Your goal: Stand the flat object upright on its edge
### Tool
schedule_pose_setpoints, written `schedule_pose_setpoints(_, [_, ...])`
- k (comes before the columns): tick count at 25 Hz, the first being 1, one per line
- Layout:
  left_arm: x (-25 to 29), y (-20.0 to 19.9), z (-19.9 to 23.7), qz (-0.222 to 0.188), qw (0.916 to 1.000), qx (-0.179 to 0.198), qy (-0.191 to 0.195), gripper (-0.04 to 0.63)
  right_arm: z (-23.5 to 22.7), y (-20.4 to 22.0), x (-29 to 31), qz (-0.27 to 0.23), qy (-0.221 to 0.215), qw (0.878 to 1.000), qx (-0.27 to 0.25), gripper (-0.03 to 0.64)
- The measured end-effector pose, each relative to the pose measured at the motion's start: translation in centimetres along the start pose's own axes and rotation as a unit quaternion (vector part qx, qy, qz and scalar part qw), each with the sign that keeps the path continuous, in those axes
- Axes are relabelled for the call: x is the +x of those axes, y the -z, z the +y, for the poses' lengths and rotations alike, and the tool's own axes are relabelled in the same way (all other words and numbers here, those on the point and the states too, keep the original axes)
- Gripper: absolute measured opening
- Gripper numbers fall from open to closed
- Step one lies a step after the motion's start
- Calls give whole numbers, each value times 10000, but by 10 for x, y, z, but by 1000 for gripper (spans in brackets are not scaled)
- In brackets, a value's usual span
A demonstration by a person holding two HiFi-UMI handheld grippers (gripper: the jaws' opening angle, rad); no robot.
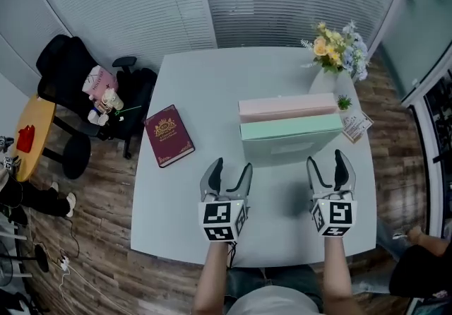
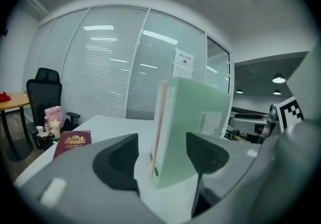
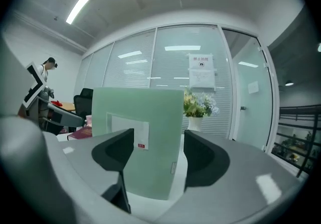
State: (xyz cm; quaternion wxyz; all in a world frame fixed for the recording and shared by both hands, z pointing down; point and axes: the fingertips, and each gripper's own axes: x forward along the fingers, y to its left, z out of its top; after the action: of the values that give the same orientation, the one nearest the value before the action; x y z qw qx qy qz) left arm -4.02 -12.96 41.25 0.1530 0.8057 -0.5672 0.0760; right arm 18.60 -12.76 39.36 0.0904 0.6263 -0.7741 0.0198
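Overhead look at a white table (image 1: 198, 80), with two hand-held grippers near its front edge. Just ahead of both, standing upright on its long edge and touching neither: the flat box (image 1: 289, 126), pale green on the side facing the grippers, pink on the far side. Left gripper (image 1: 232, 164): jaws spread, gripping nothing, aimed at the box's left end, thin pink edge in line with the gap. Right gripper (image 1: 326, 157): jaws likewise released and empty, aimed at the green face and its white label. Left of the left gripper, flat on the table, a maroon book (image 1: 169, 135). Beyond the right gripper, past the box, a vase of flowers (image 1: 339, 49).
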Motion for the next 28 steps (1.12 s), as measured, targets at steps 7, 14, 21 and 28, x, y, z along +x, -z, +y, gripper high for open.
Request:
schedule_pose_setpoints(7, [-24,-40,9,-396,9992,35,76,278,16,-46,-24,-442,213,9988,45,245])
schedule_pose_setpoints(14, [-56,-83,14,-888,9957,223,117,217,28,-87,-45,-801,516,9954,71,144])
schedule_pose_setpoints(21, [-82,-117,13,-1274,9908,397,220,155,37,-108,-61,-951,777,9924,115,75])
schedule_pose_setpoints(28, [-96,-133,12,-1492,9873,489,263,92,41,-120,-71,-1027,987,9897,161,23])
